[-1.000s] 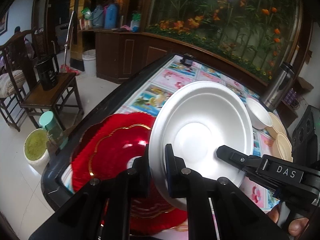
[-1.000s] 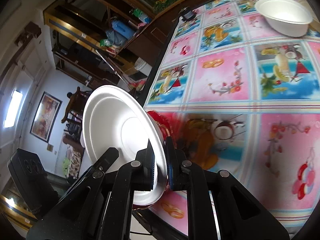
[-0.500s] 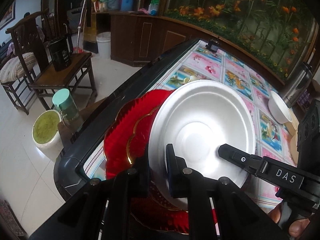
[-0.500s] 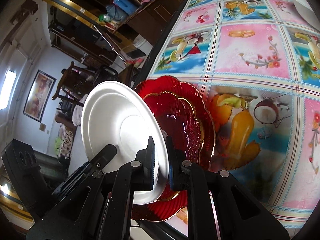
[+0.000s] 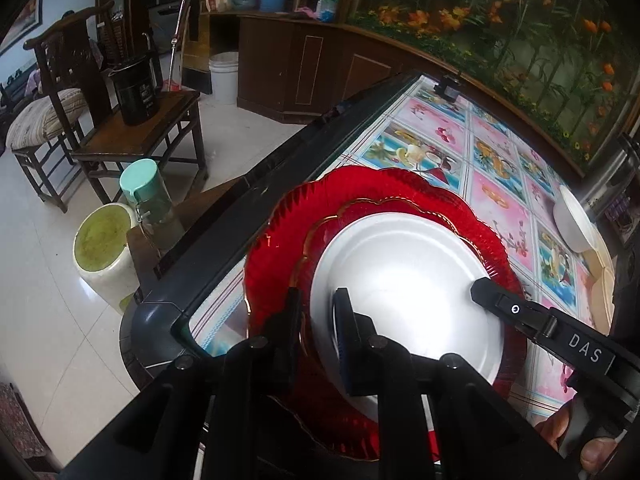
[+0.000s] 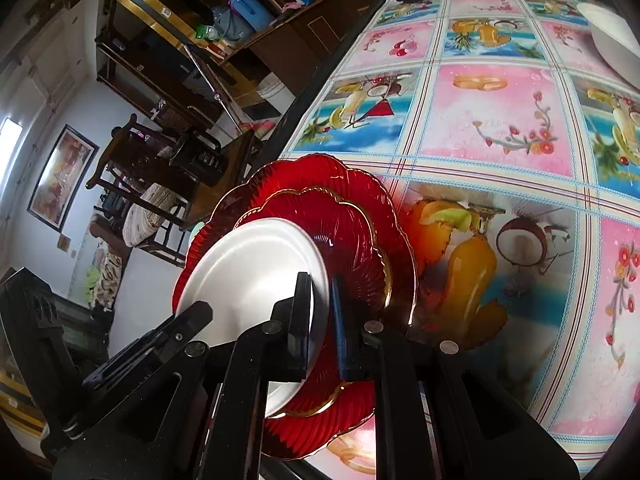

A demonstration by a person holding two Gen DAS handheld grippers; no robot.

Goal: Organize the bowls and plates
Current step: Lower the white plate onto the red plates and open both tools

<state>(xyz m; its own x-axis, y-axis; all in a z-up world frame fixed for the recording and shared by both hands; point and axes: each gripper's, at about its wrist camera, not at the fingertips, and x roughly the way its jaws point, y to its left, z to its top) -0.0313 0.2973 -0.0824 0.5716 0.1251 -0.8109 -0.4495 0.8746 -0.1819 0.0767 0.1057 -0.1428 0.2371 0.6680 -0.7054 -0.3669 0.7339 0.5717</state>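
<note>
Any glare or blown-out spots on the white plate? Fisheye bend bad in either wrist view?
Left wrist: the white plate has a blown-out patch at its centre, the rim detail survives, and the table edge bows. Right wrist: the plate's glare is milder, the tablecloth grid curves strongly, and the window at far left is overexposed.

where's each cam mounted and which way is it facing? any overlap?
Left wrist: on the left hand-held gripper, looking down along its fingers at the white plate over the red plates, floor and chair beyond; jaws opening around the plate's rim; right hand-held gripper and a fingertip show.
Right wrist: on the right hand-held gripper, angled down across the tablecloth; shut on the white plate.
Shared: white plate, red plates, tablecloth, each other's gripper.
</note>
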